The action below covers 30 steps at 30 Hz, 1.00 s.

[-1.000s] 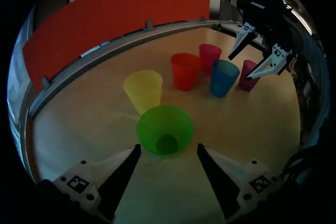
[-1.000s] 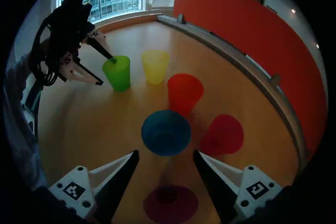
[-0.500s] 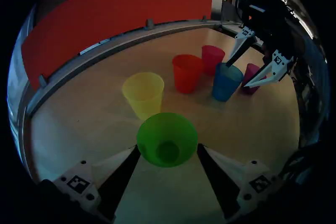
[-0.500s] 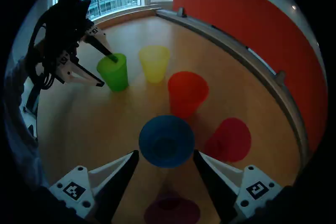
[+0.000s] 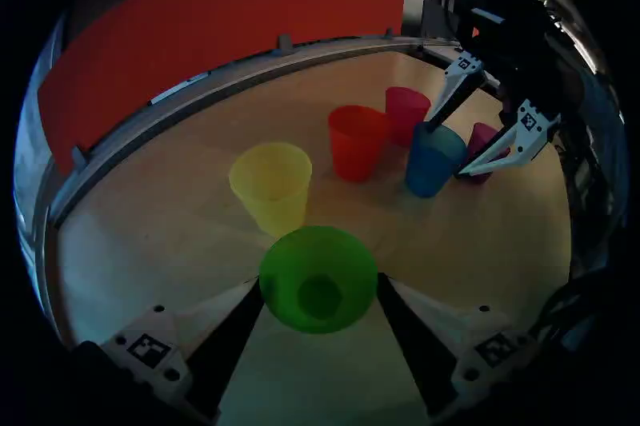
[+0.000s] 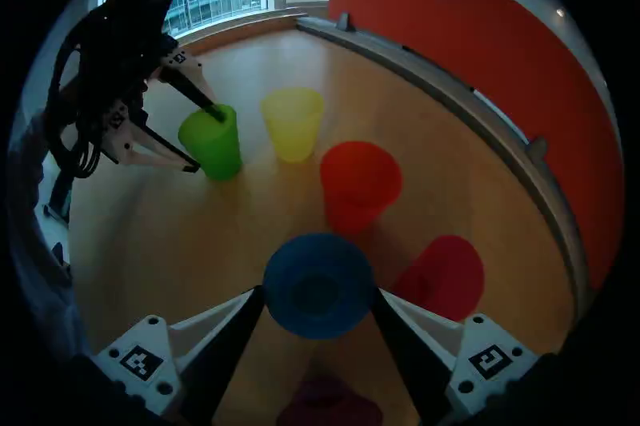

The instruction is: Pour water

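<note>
Grasp step: the left gripper [image 5: 318, 280], spread, straddles the green cup [image 5: 319, 298] at lower centre, and the right gripper [image 6: 316, 292], likewise spread, straddles the blue cup [image 6: 318, 278]; next, both likely must close squarely before lifting to pour.

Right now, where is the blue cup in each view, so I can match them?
Left gripper view: blue cup right of centre, far side, flanked by the right gripper.
Right gripper view: blue cup bottom centre, between the right gripper's own fingers.
Shared landmark: the red cup standing beside it.
</note>
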### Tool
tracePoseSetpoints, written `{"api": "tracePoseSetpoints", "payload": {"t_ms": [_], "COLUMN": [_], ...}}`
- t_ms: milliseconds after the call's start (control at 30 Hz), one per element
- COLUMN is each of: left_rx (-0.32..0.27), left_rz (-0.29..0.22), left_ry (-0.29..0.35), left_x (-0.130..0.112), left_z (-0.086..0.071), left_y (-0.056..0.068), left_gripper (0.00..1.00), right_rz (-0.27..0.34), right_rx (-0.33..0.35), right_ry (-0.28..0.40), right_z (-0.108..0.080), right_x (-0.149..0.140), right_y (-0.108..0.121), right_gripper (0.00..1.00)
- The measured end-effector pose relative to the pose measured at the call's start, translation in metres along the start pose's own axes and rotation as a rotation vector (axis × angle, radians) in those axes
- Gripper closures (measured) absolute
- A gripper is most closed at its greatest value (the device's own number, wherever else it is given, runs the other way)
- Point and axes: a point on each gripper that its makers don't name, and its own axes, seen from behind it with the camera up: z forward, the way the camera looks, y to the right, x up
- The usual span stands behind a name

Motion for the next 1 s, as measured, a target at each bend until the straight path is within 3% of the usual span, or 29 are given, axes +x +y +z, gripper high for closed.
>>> {"api": "tracePoseSetpoints", "payload": {"t_ms": [267, 333, 1000], "left_rx": [0.008, 0.011, -0.006], "left_rz": [0.017, 0.018, 0.015], "left_ry": [-0.007, -0.007, -0.005], "left_x": [-0.0008, -0.0009, -0.0017], "left_z": [0.0018, 0.002, 0.0005], "left_y": [0.0002, -0.0007, 0.0024], "left_gripper": [0.04, 0.12, 0.13], "right_rz": [0.004, 0.002, -0.001], "right_rx": [0.001, 0.0, -0.009], "right_ry": [0.004, 0.005, 0.025], "right_z": [0.0027, 0.0033, 0.0064], "right_x": [0.0014, 0.0015, 0.0043], "right_y": [-0.0002, -0.0001, 0.0006], "right_gripper": [0.0, 0.0, 0.06]}}
